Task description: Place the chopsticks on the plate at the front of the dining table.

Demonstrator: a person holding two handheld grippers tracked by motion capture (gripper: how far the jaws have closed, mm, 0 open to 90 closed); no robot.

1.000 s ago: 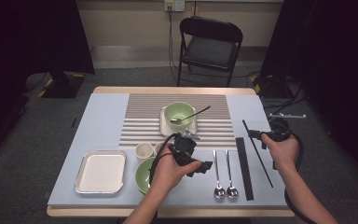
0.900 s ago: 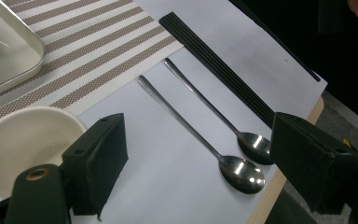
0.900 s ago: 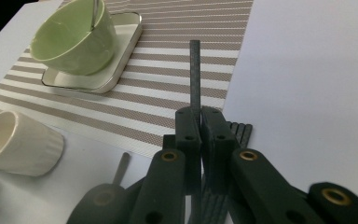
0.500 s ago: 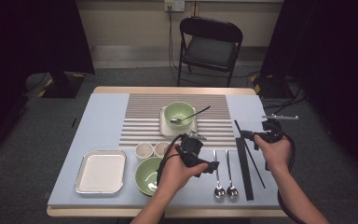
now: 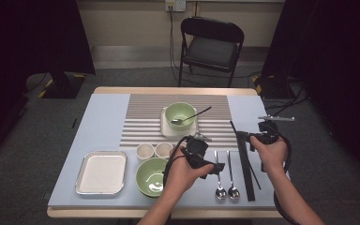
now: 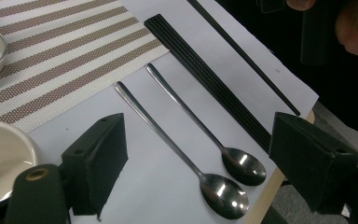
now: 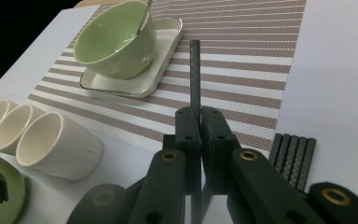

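High view: we see the right gripper [image 5: 246, 137] near the table's [image 5: 105, 117] right side, its fingers closed on a thin black chopstick [image 5: 243, 150] that runs from the striped placemat's [image 5: 145, 117] corner towards the near edge. Whether its far tip rests on the table we cannot tell. Just beside it lies the flat bundle of black chopsticks [image 5: 246, 176], and to the left of that two spoons [image 5: 227, 176] lie side by side, bowls towards us.

In the right gripper view we look along the closed fingers [image 7: 188, 128], which clamp the chopstick [image 7: 195, 74] upright between the pads, its tip standing over the placemat [image 7: 261, 70]. The bundle [image 7: 294, 156] lies just to the right of the gripper. Farther left we see a green bowl [image 7: 114, 42] on a white square dish [image 7: 158, 60], and three white cups [image 7: 51, 144] lying close together.

The left gripper [image 5: 214, 166] hovers over the table beside a second green bowl [image 5: 151, 177], with a white tray [image 5: 102, 172] farther left. In the left gripper view its fingers [image 6: 98, 161] stand wide open with nothing between the pads; below them we see the two spoons [image 6: 214, 184] on the blue mat, the bundle [image 6: 205, 74] and the held chopstick [image 6: 242, 56] beyond.
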